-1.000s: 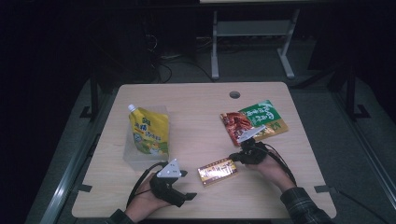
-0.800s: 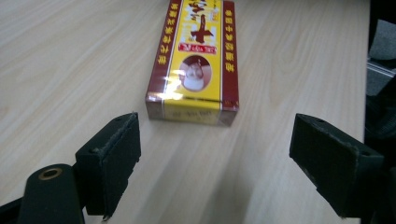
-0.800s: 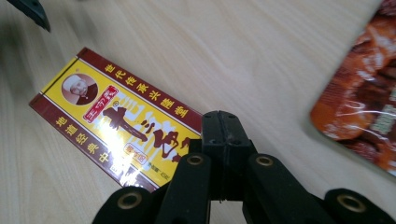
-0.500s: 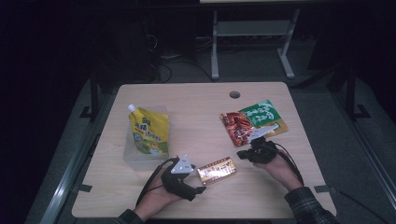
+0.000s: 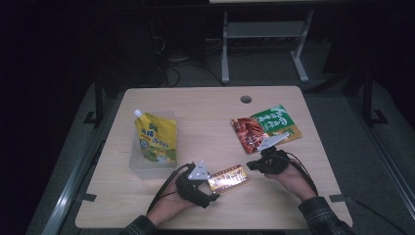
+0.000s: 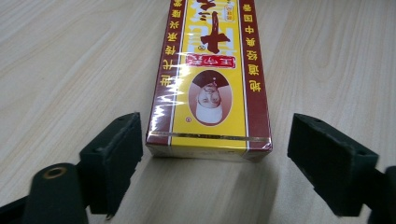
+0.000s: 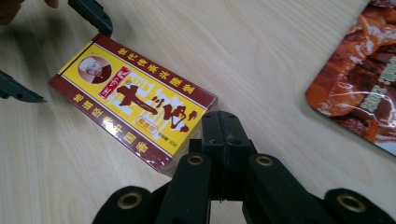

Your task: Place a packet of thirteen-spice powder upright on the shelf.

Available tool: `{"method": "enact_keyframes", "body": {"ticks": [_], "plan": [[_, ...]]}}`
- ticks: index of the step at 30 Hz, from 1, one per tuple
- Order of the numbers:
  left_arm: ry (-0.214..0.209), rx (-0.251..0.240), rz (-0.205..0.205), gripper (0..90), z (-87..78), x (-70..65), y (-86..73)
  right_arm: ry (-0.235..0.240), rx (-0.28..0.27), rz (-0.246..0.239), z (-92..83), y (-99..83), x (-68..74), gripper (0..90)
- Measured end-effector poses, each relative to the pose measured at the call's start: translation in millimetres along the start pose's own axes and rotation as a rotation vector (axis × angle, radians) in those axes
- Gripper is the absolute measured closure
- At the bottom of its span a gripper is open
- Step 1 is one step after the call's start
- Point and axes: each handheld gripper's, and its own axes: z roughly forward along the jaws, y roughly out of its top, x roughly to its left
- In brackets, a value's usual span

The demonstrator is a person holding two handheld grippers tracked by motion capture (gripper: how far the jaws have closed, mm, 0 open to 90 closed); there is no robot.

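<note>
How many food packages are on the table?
3: a yellow pouch lying in a clear tray at left, a red-and-green packet at right, and a yellow-and-red box near the front edge.

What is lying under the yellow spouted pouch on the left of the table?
The yellow pouch lies on a clear plastic container standing on the table. The pouch covers most of the container's inside, so any contents stay unseen.

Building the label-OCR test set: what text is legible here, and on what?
"十三香": large characters on the box lid.
"王守义": red tag on the box lid.
"地道经典中国香": lower strip of the lid, as best it reads.
Upper strip: characters there, not sure enough to quote.
Green and red pouch: white characters, too blurred.
Yellow pouch: blue label, too small.
</note>
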Motion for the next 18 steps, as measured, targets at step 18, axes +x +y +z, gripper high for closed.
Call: {"method": "enact_keyframes", "body": {"ticks": [18], "plan": [[0.001, 0.023, 0.021, 31.6, -6.0, 1.8, 3.0, 0.044, 0.031, -0.062, 11.6, 4.8, 10.7, 89.8]]}}
